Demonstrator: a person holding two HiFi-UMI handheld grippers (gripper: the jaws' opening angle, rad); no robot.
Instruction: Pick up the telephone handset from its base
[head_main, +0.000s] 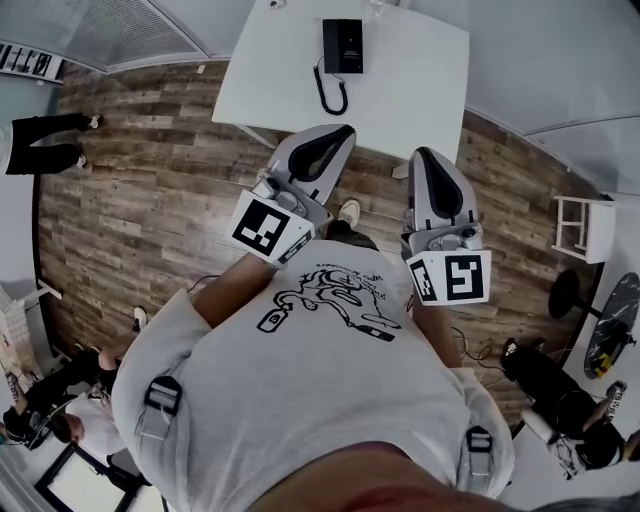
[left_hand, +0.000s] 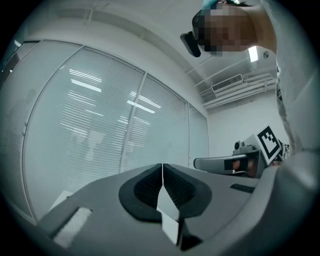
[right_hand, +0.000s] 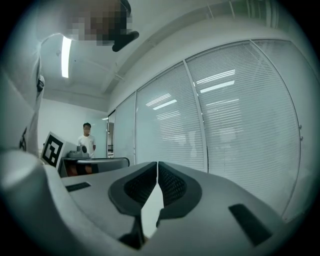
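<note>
A black telephone lies on the white table at the top of the head view, its handset resting on the base and a coiled cord looping toward the near edge. Both grippers are held level in front of my chest, short of the table's near edge. My left gripper is shut and empty, as its own view also shows. My right gripper is likewise shut with nothing held. Neither gripper view shows the telephone; both face a glass wall with blinds.
Wood floor surrounds the table. A white stool and a dark round table stand at the right. A person in black is at the far left, and a person in a white shirt stands in the distance.
</note>
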